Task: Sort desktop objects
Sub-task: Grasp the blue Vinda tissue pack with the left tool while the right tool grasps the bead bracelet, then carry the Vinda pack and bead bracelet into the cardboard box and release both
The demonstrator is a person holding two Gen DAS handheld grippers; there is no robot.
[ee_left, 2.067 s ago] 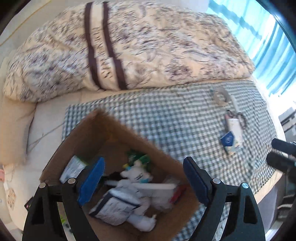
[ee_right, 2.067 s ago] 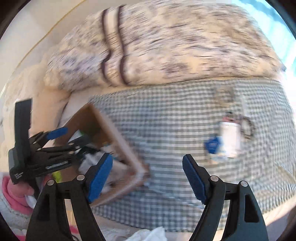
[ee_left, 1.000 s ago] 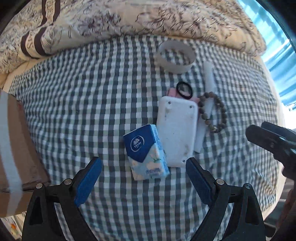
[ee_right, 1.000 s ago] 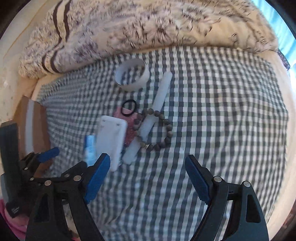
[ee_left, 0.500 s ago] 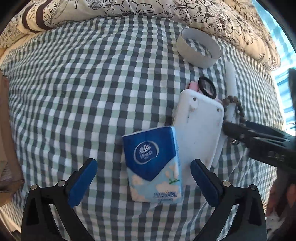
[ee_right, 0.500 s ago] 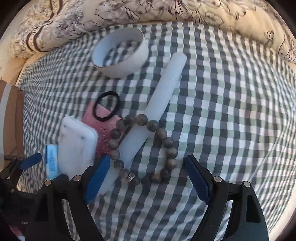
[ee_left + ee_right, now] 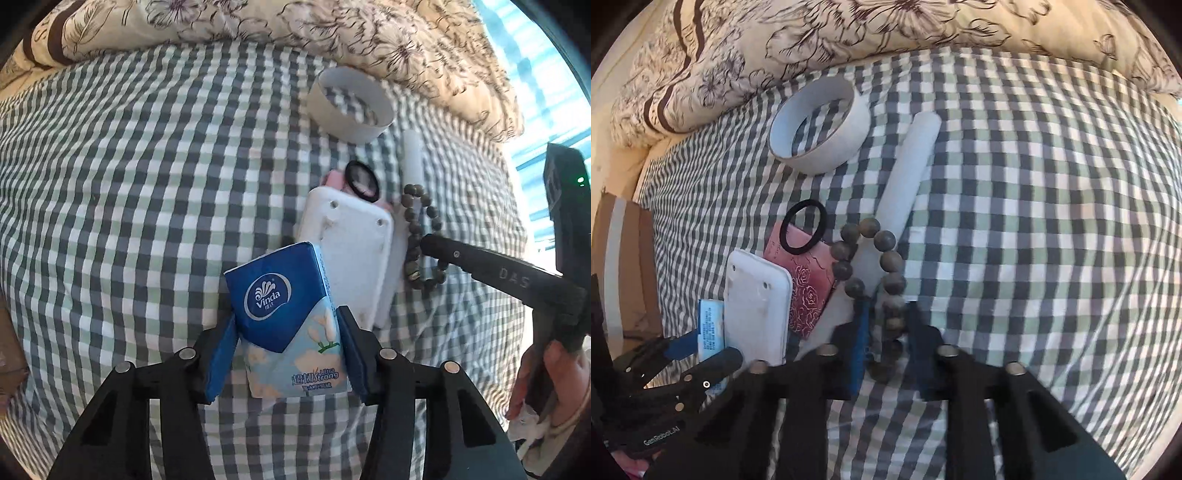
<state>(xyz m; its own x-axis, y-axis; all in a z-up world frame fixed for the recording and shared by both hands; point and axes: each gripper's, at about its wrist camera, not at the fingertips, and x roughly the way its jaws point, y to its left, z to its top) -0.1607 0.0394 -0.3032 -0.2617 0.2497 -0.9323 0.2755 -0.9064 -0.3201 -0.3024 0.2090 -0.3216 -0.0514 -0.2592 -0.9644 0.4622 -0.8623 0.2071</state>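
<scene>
1. A checked cloth point(image 7: 129, 192) covers the surface, with a flowered quilt point(image 7: 849, 29) bunched along its far edge.
2. A cardboard box point(image 7: 624, 266) sits at the cloth's left edge; its contents are out of sight.
3. The left gripper point(image 7: 286, 352) has its blue pads closed against both sides of a blue tissue pack point(image 7: 284, 317) near the cloth's middle.
4. A white device point(image 7: 351, 254) lies just right of the pack, overlapping a pink card point(image 7: 807, 288).
5. The right gripper point(image 7: 886, 354) is nearly closed around a bead bracelet point(image 7: 871, 266), right of the device.
6. A white tape ring point(image 7: 820, 127) lies beyond, near the quilt.
</scene>
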